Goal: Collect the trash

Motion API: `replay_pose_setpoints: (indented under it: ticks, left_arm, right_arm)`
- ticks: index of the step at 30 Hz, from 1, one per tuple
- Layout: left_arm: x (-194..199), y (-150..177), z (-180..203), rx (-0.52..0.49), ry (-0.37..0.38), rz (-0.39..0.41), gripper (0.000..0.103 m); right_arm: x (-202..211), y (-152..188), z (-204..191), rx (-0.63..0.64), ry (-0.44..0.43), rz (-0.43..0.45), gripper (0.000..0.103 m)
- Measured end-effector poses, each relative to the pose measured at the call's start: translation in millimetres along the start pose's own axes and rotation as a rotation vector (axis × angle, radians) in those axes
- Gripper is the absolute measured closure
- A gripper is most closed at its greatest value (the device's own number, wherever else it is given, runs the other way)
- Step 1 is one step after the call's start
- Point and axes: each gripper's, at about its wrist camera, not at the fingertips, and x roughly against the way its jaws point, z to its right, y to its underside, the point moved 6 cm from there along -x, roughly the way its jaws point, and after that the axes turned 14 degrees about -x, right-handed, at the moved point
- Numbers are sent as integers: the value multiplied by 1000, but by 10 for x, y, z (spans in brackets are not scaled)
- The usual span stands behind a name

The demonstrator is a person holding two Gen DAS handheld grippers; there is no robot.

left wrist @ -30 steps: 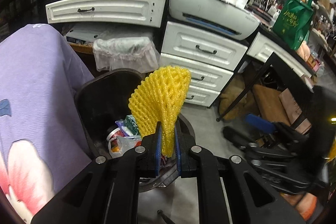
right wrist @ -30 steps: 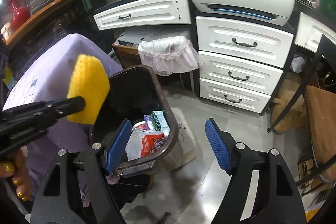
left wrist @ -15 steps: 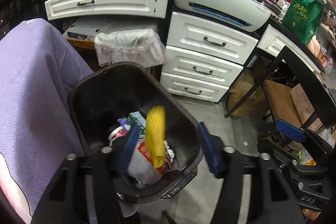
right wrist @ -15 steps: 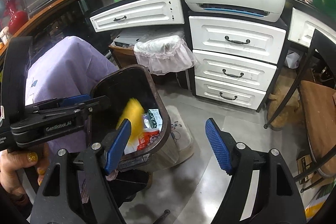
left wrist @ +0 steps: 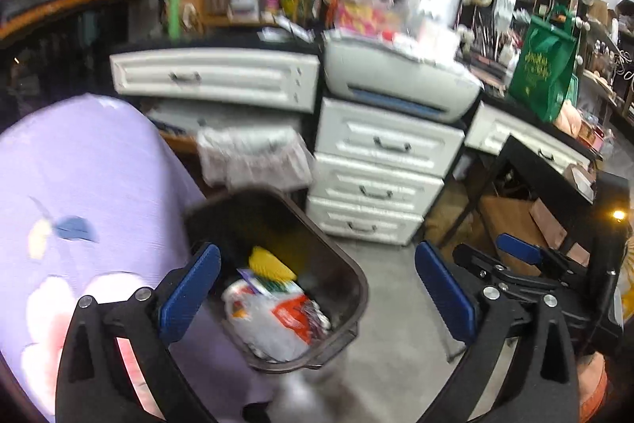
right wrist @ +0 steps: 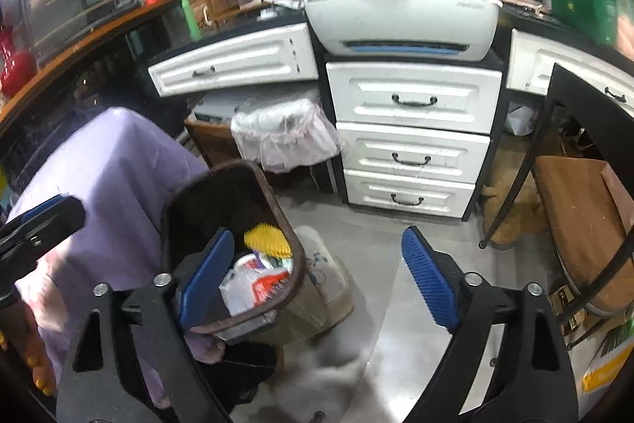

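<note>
A yellow foam net (left wrist: 269, 262) lies loose in the dark trash bin (left wrist: 356, 288), on top of a white plastic bag (left wrist: 269, 324) and other wrappers. My left gripper (left wrist: 317, 248) hangs above the bin's right rim; its jaws are opening wide and nothing is between them. The right wrist view shows the same net (right wrist: 265, 238) inside the bin (right wrist: 206, 201). My right gripper (right wrist: 317, 233) hovers above the bin's right side and the floor, its jaws also opening on nothing. The left gripper (right wrist: 39, 224) shows at the left edge there.
A purple cloth (left wrist: 91, 177) drapes something left of the bin. Behind stand white drawers (left wrist: 380, 165), a printer (left wrist: 396, 82) and a plastic-lined basket (left wrist: 253, 153). A black table frame (right wrist: 527, 161) and green bag (left wrist: 543, 66) are at right. Grey floor (right wrist: 376, 284) lies between.
The left gripper let go of the yellow net, which dropped into the bin. Its jaws spread wide and it rose. The right jaws widened a little and it lifted too.
</note>
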Motion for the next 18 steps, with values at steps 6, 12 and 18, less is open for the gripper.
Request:
replay_pose_setpoints:
  ticks: [6,12,18]
  left_arm:
    - [707,17,-335,-9,-194,128,6]
    - [1327,198,-638,14,-316,165,6]
    - [1850,484,-791,24,-389,164,6]
  right_arm:
    - [448,-35,-456,29,-32,86,6]
    - [998,88,-1129,154,-67,190,6]
    - [1562,418,-1559,198,-168,264,6]
